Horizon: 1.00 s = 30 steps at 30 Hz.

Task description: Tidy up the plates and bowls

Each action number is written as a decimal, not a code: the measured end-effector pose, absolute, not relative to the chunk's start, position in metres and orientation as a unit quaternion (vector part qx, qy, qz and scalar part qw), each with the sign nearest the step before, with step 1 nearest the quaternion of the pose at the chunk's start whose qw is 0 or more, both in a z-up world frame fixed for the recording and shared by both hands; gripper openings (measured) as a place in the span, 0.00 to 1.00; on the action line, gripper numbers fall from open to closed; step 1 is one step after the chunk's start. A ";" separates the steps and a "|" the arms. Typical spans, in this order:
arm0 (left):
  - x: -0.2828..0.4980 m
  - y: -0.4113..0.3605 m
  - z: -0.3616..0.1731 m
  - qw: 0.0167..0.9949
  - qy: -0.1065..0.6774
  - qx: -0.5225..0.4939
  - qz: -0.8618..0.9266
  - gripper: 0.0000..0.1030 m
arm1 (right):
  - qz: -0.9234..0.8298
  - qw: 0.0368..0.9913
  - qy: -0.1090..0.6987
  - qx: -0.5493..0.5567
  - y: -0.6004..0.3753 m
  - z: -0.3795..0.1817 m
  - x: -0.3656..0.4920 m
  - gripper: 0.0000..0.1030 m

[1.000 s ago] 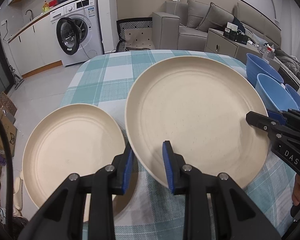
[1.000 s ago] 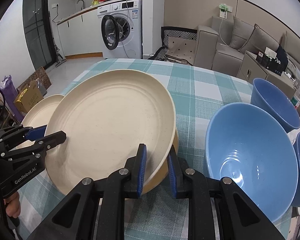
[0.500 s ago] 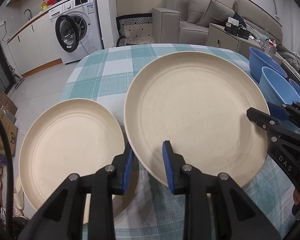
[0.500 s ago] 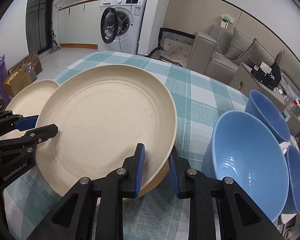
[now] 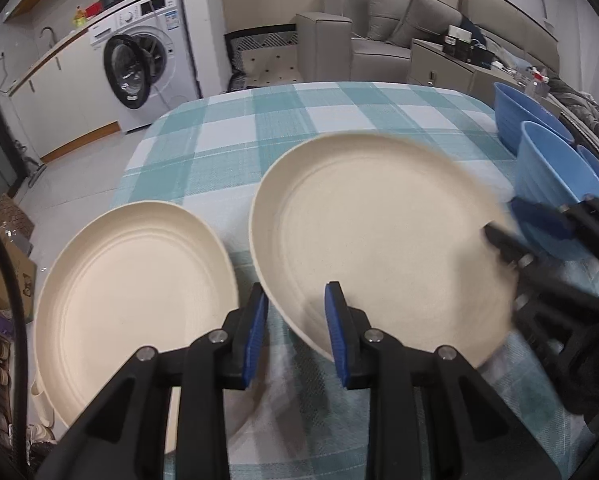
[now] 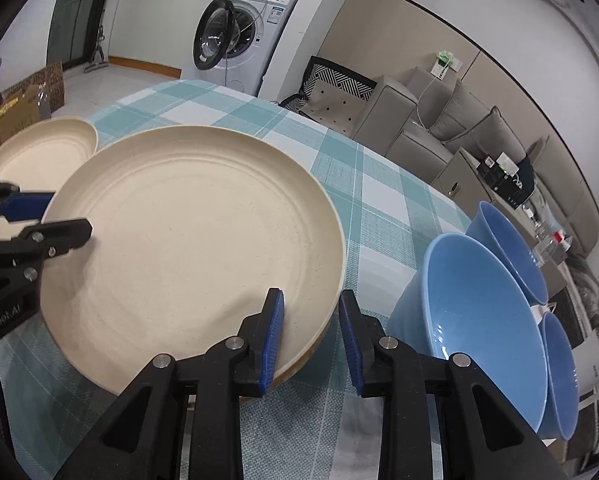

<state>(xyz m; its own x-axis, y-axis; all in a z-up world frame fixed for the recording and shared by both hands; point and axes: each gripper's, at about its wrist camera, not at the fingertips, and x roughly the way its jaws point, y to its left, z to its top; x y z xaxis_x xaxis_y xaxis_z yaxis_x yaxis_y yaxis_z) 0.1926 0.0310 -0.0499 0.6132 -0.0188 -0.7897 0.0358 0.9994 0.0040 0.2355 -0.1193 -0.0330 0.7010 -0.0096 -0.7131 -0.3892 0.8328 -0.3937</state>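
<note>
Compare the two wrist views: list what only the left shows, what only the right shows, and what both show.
Only the left: the small plate whole, overhanging the table's edge, and shoes on the floor. Only the right: the insides of the three blue bowls and a second plate's rim under the large one. Both: the large plate with both open grippers, left and right, straddling its rim, the checked cloth, washer and sofa.
</note>
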 end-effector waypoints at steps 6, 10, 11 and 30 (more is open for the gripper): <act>0.192 0.026 -0.053 0.898 0.439 0.026 -0.009 0.29 | 0.108 0.876 0.368 -0.293 -0.108 -0.045 0.231 0.27; 0.192 0.032 -0.049 0.899 0.438 0.021 -0.007 0.32 | 0.110 0.877 0.371 -0.286 -0.112 -0.044 0.234 0.33; 0.192 0.034 -0.047 0.900 0.436 0.017 -0.004 0.37 | 0.116 0.878 0.370 -0.282 -0.113 -0.043 0.235 0.39; 0.132 0.092 0.006 0.932 0.360 -0.037 0.031 0.95 | 0.193 0.908 0.326 -0.181 -0.114 0.010 0.216 0.97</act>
